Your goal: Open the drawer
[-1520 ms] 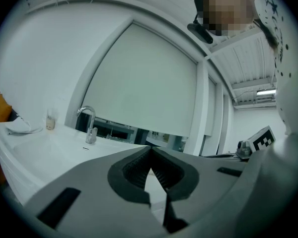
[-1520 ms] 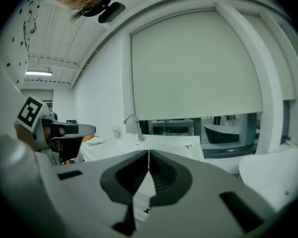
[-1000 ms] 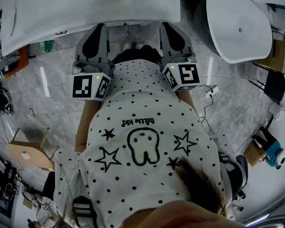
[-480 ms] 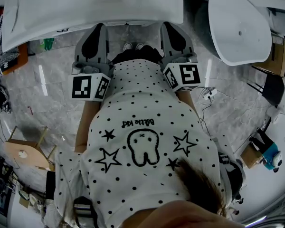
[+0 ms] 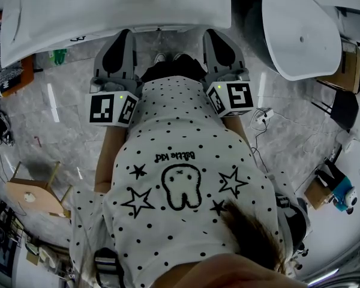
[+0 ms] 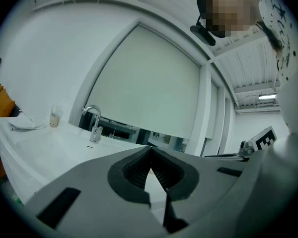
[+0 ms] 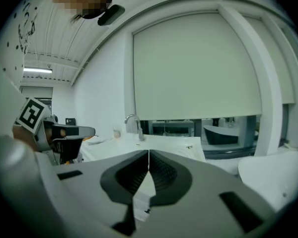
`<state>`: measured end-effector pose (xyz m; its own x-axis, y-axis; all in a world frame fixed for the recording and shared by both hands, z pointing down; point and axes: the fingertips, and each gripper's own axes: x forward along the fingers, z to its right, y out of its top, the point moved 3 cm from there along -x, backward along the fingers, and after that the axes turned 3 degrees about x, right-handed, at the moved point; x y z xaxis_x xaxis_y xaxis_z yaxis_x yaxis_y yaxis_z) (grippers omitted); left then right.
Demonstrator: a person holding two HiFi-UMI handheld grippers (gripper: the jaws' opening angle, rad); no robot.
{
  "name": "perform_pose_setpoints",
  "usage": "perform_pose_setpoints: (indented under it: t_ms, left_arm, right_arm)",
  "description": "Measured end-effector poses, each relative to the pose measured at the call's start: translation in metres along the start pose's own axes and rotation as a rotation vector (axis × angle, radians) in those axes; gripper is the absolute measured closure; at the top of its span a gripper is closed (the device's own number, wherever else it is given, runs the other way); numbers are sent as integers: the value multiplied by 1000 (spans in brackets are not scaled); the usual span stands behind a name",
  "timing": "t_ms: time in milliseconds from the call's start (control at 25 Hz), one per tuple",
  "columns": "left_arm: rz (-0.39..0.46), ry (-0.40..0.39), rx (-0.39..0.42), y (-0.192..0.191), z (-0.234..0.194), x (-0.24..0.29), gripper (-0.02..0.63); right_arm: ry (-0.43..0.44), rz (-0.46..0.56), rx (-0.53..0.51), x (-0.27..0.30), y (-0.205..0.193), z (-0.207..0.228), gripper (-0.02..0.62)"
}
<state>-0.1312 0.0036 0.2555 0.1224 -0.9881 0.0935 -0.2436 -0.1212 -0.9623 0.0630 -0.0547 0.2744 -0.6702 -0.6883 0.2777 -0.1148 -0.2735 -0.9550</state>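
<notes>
Left hand-held gripper and right hand-held gripper closed, empty, facing white counter

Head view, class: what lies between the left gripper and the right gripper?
In the head view, the person's dotted shirt and dark trousers fill the gap between the left gripper and the right gripper.

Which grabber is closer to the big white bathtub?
Right. The right gripper points at the counter edge, with the bathtub just off to its right. The left gripper is further left, on the far side of the right one, so it is farther from the tub.
</notes>
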Motion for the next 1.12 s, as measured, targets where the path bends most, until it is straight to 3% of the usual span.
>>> perform_pose_setpoints:
  t_ms: [320,720,920,1120]
  left_arm:
    - [-191,56,69,-38,-16,8,601]
    - [-378,33,7,-99,-25,14,600]
    - [-430,2,26,-117,-20,18,598]
    - [-504,-49,-1,-153,-19,33,533]
  right_arm:
    - [-23,-53,-13,-9,-9,3,581]
    - [-47,-114,-17,-13,-21,7,581]
    - [-39,-139,-14,-18,-26,5,581]
    - [-45,-148,-12,-15,-36,10,581]
